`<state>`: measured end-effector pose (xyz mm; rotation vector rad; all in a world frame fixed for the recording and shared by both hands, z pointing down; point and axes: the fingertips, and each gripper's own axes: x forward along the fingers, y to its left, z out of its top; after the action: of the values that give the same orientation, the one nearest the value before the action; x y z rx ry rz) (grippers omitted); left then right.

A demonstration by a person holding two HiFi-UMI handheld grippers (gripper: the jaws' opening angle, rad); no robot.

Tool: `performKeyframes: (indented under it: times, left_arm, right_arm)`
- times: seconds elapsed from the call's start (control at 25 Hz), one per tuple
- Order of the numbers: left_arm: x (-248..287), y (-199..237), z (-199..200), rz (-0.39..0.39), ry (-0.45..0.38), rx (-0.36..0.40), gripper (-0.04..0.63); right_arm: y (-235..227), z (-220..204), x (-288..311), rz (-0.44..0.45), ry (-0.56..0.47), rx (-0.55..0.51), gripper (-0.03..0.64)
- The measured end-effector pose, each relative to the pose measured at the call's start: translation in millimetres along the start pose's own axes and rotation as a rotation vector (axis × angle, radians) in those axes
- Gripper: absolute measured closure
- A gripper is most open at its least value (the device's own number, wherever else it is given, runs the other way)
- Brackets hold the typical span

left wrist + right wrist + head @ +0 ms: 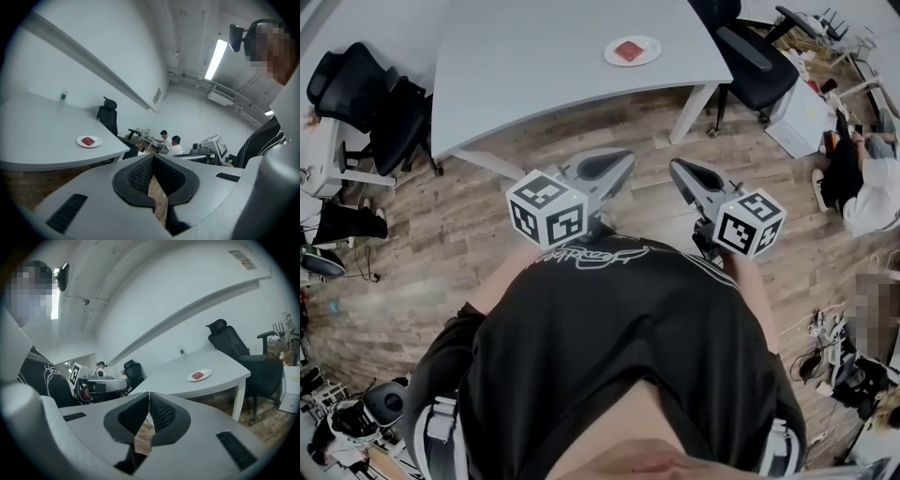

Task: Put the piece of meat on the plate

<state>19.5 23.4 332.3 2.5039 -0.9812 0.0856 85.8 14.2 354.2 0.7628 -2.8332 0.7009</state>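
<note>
A red piece of meat (629,51) lies on a small white plate (649,41) near the far right end of the grey table (534,66). The left gripper view also shows the meat (87,140) on the plate (79,142), and the right gripper view shows the meat (198,375) on the plate (206,373). Both grippers are held close to the person's chest, well short of the table, over the wooden floor. My left gripper (619,167) is shut and empty, its jaws (153,157) meeting. My right gripper (677,169) is likewise shut with nothing in it (149,394).
Black office chairs stand at the table's left (370,98) and right (755,61). A person (862,178) sits on the floor at the right among boxes. A small bottle (62,95) stands at the table's far side. Cables and gear lie along the floor edges.
</note>
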Motion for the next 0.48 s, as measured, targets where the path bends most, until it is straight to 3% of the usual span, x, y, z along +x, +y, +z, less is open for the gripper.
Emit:
performKeyframes:
  times: [0.48]
  left_arm:
    - [0,-23,1,0.014,-0.019,0.023,0.588]
  right_arm:
    - [7,3,-17,0.018,-0.01,-0.031,0.604]
